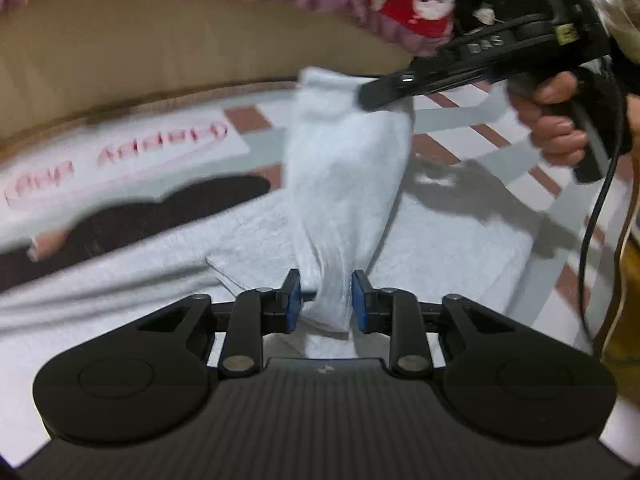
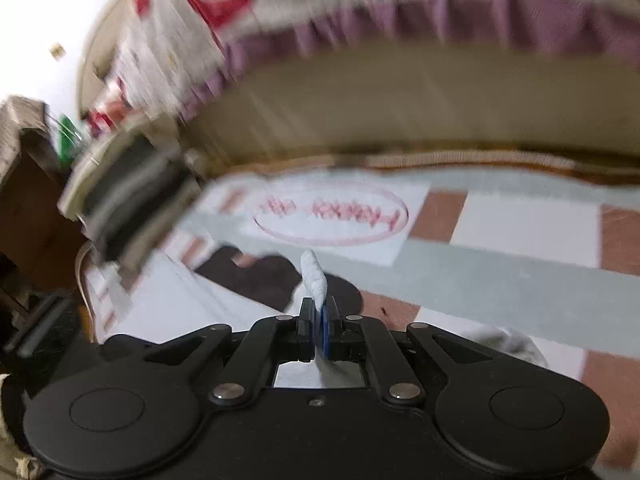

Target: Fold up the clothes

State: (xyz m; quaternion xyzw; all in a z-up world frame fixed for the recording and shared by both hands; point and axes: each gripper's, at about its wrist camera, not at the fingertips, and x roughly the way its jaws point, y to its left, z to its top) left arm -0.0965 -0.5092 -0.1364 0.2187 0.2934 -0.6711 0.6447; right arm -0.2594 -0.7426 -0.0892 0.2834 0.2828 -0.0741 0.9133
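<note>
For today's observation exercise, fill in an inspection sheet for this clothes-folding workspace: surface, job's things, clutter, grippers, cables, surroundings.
Surface: checked mat in white, grey and brown, with a red oval print.
Job's things: white cloth lifted between both grippers; more white fabric lies spread beneath; a dark garment lies on the mat.
Clutter: nothing seen on the mat besides the clothes.
Grippers: left gripper with jaws apart around the cloth; right gripper pinched shut on the cloth's end.
Cables: black cable hanging from the right gripper's handle.
Surroundings: bed edge with purple frill; left side blurred.
</note>
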